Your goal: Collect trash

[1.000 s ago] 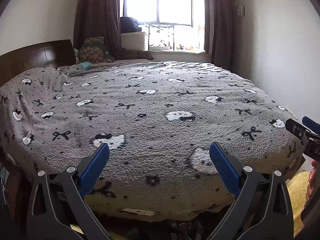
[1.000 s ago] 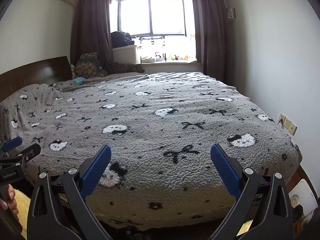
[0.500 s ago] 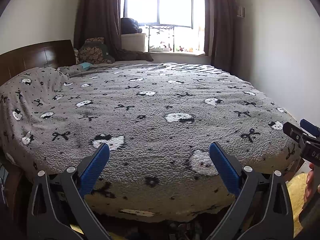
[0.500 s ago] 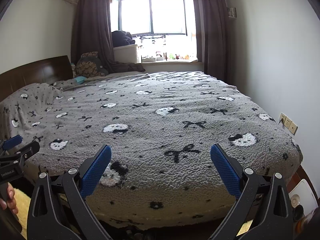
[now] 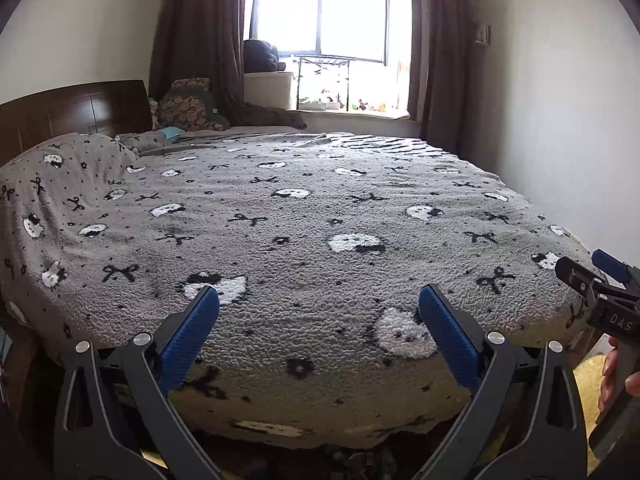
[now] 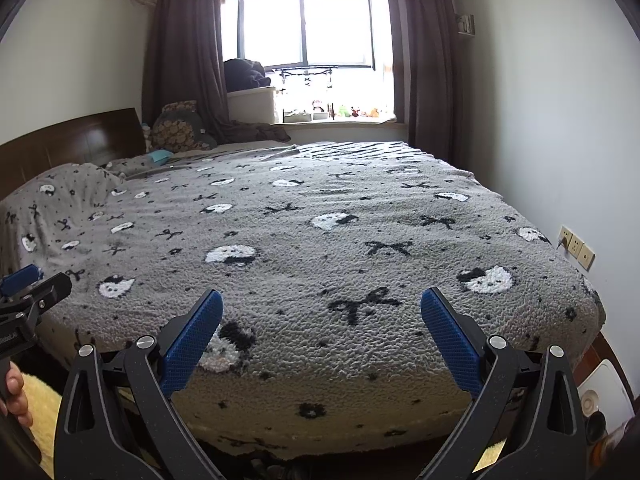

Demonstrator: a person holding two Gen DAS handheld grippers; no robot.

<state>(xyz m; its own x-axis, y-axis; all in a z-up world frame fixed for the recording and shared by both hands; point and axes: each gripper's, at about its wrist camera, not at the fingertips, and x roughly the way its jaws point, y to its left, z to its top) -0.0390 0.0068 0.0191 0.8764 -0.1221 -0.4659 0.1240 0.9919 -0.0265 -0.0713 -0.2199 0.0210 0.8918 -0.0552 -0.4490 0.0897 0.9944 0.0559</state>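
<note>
I see no clear piece of trash on the grey cat-and-bow blanket of the bed (image 5: 320, 216). My left gripper (image 5: 319, 292) is open at the foot of the bed, with nothing between its blue pads. My right gripper (image 6: 322, 295) is open and empty too, over the same edge further right. Each shows at the edge of the other's view: the right gripper (image 5: 600, 284) with fingers of a hand below it, and the left gripper (image 6: 32, 286). A small teal item (image 5: 173, 133) lies by the pillows, too small to identify.
A dark wooden headboard (image 5: 72, 116) stands at the left, a window with dark curtains (image 5: 328, 20) at the far end, a white wall (image 5: 560, 120) close on the right. A yellow rug (image 6: 36, 412) lies at the bed's foot. A white box (image 6: 600, 392) sits at the floor's right corner.
The left view has tipped up slightly, so the bed sits a little lower in it. Both grippers stay open and empty.
</note>
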